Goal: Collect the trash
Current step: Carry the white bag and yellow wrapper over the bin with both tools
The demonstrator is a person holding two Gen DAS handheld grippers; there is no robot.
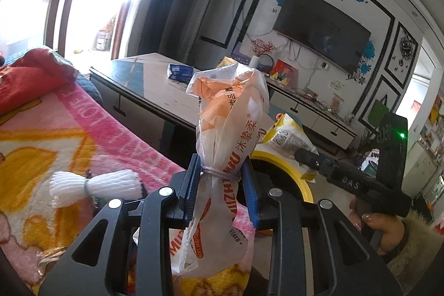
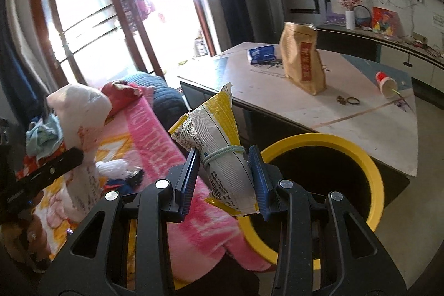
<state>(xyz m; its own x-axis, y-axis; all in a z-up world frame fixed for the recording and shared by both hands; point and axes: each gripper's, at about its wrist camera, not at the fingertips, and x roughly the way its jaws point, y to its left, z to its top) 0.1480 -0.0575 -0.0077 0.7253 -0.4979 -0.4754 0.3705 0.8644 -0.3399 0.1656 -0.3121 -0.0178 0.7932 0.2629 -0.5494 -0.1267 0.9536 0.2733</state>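
My left gripper (image 1: 221, 179) is shut on a white and orange plastic wrapper (image 1: 230, 115) tied with a rubber band; the wrapper stands upright between the blue pads. My right gripper (image 2: 224, 171) is shut on a yellow and white snack packet (image 2: 213, 129), also banded, held beside the rim of a yellow-rimmed black bin (image 2: 358, 154). In the left wrist view the bin (image 1: 280, 160) and the yellow packet (image 1: 288, 135) sit just right of the wrapper, with the right gripper's black body (image 1: 347, 179) and a hand (image 1: 385, 224). The right wrist view shows the white wrapper (image 2: 80, 113) at left.
A pink and yellow blanket (image 1: 69, 135) covers the sofa, with a white foam net (image 1: 94, 185) lying on it. The low table (image 2: 319, 113) carries a brown paper bag (image 2: 302, 60), a blue pack (image 2: 260, 53) and a tipped red cup (image 2: 385, 82).
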